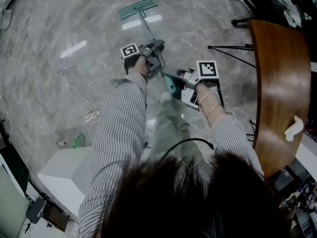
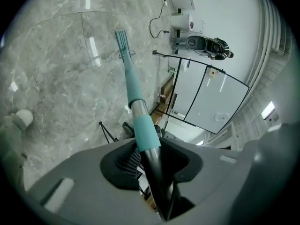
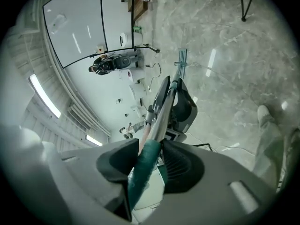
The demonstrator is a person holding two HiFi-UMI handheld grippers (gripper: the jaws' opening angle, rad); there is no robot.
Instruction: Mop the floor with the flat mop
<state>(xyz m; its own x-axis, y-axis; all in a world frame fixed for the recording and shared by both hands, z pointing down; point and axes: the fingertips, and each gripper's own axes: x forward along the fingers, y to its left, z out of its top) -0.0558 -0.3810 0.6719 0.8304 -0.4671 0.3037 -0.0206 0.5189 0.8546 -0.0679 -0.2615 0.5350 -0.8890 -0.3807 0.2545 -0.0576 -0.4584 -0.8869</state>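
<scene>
The flat mop has a teal head (image 1: 138,8) lying on the grey marble floor ahead of me, and a teal and silver handle (image 1: 148,32) slanting back toward my hands. My left gripper (image 1: 156,58) is shut on the handle's middle; in the left gripper view the handle (image 2: 137,108) runs out from between the jaws to the mop head (image 2: 123,41). My right gripper (image 1: 179,81) is shut on the handle's dark teal upper grip (image 3: 143,168). In the right gripper view the left gripper (image 3: 182,108) sits further down the pole, with the mop head (image 3: 182,56) beyond.
A brown wooden table (image 1: 278,93) curves along the right, with a tripod stand (image 1: 230,49) beside it. A white cable (image 1: 54,78) trails over the floor at left. A white box (image 1: 67,175) sits near left. My shoe (image 1: 165,99) stands below the grippers.
</scene>
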